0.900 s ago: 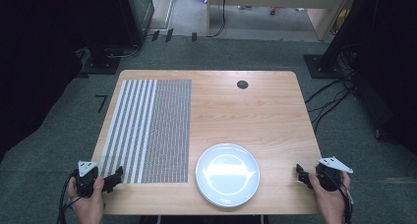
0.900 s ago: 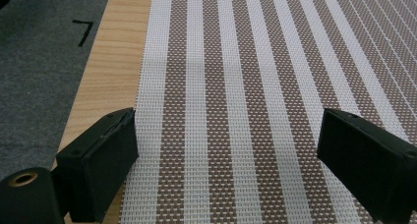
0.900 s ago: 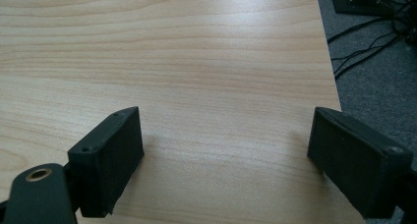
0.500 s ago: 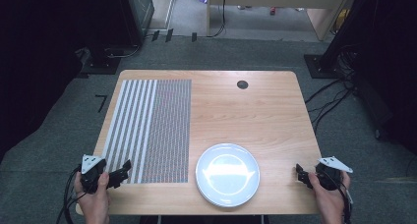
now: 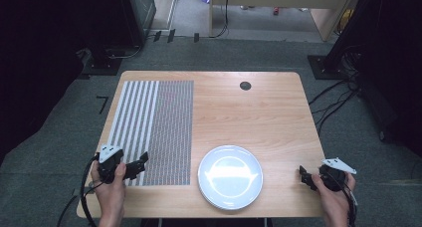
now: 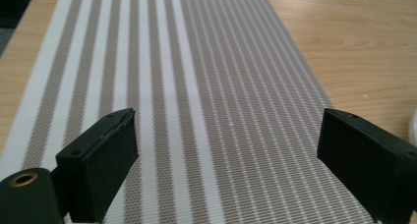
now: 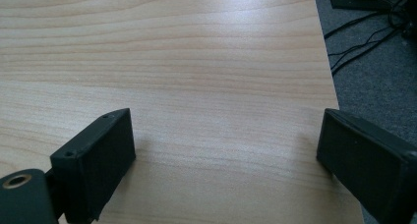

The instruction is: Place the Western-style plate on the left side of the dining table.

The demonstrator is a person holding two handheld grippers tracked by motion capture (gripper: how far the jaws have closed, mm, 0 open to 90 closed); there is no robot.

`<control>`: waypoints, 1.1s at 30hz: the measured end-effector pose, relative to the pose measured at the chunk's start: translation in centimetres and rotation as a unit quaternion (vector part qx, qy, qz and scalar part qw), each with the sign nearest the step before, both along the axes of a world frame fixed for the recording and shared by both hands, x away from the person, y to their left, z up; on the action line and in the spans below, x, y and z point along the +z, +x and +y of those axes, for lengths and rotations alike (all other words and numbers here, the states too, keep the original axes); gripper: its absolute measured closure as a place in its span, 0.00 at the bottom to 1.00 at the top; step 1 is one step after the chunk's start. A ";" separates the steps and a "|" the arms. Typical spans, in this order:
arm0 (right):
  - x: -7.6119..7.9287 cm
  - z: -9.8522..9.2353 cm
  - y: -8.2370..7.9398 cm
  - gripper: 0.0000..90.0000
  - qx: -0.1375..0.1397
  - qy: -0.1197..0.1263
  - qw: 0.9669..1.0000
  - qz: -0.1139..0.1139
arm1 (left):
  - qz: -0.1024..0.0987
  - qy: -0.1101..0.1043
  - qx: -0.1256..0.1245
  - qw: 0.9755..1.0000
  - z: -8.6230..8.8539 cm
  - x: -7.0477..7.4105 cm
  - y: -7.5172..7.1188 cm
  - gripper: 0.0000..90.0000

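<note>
The striped placemat [image 5: 153, 132] lies flat on the left half of the surface [image 5: 259, 112], directly beneath the left gripper [image 5: 142, 163], whose jaws stand apart and empty over its near edge, while the right gripper [image 5: 302, 173], jaws likewise apart, hovers at the near right corner, well apart from the white plate [image 5: 230, 176].

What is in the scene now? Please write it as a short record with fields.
table: wooden table, dark round hole near the far edge
mat: striped mat flat on the left part
plate: white plate, near edge, bare
left gripper: open, over the mat's near end
right gripper: open, at the table's right near corner, holding nothing
</note>
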State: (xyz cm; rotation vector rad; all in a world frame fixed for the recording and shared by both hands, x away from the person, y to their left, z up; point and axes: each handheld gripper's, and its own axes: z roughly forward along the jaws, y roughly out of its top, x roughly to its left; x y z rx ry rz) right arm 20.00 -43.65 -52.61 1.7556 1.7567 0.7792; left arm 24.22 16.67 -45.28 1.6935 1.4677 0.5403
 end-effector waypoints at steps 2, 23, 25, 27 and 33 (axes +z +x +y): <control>0.0 0.0 0.0 0.07 0.000 0.000 1.000 0.000 | 0.000 -0.001 -0.004 1.000 -0.2 0.2 0.1 0.09; 0.0 0.0 0.0 0.08 -0.001 0.000 1.000 0.001 | -0.016 -0.032 -0.065 0.997 -6.0 0.9 0.7 0.09; 0.0 0.1 -0.1 0.08 -0.005 0.000 1.000 -0.001 | -0.013 -0.032 -0.072 0.997 -6.5 0.7 0.6 0.09; 0.1 0.2 -0.1 0.09 -0.009 0.002 1.000 0.001 | -0.010 -0.028 -0.081 0.996 -7.1 0.4 0.5 0.09; 1.1 0.5 -0.5 0.15 -0.032 0.018 0.999 -0.027 | 0.002 -0.030 -0.102 0.994 -8.6 -0.3 0.2 0.09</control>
